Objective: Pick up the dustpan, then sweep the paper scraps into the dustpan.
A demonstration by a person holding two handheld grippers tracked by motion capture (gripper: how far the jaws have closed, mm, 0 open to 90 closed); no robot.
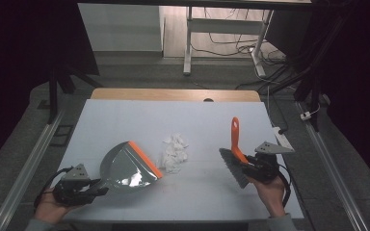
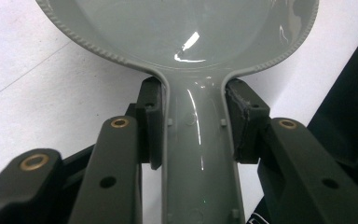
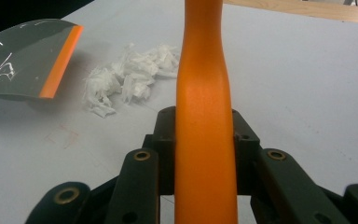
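Note:
A grey dustpan (image 1: 125,168) with an orange front lip lies on the white table top (image 1: 197,120), left of centre. My left gripper (image 1: 99,188) is shut on its handle (image 2: 196,154), a pad on each side. A small heap of torn white paper (image 1: 175,153) lies just right of the lip. My right gripper (image 1: 250,162) is shut on the orange handle (image 3: 205,140) of a hand brush (image 1: 234,163), whose grey bristles point toward the paper. In the right gripper view the dustpan (image 3: 28,56) and paper heap (image 3: 130,77) lie ahead to the left.
The table's wooden far edge (image 1: 173,94) shows beyond the white top. A metal rail (image 1: 24,168) runs along the left side and another (image 1: 332,168) along the right. Cables and a frame leg (image 1: 188,43) stand behind the table.

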